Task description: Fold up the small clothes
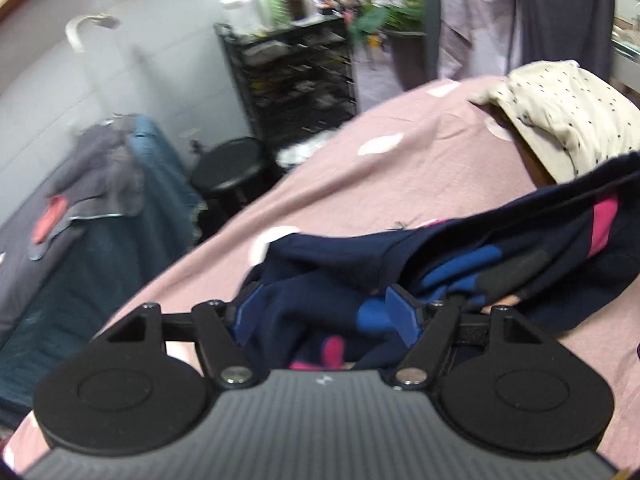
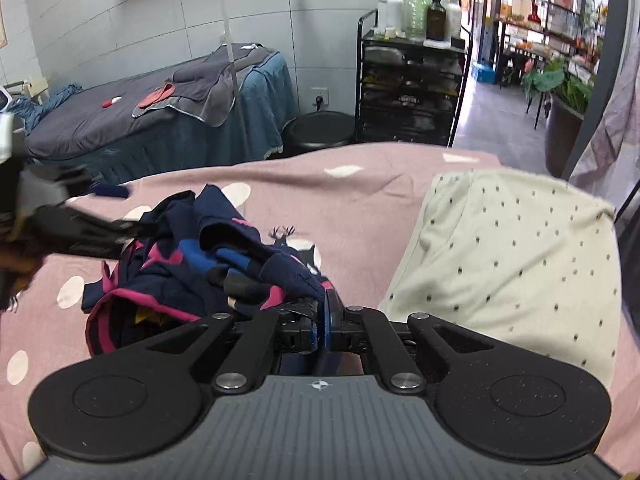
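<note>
Right wrist view shows the right gripper (image 2: 322, 312) clamped on the crumpled navy garment (image 2: 208, 264) on the pink bedsheet (image 2: 360, 200), left gripper (image 1: 324, 312) apart around it, folding not yet begun.

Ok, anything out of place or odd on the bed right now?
Only the navy garment: it lies bunched in a crumpled heap on the pink spotted bedspread, not spread flat. The right hand-held gripper is shut on its edge; the left hand-held gripper is open around another fold. The dotted cream pillow looks undisturbed.
</note>
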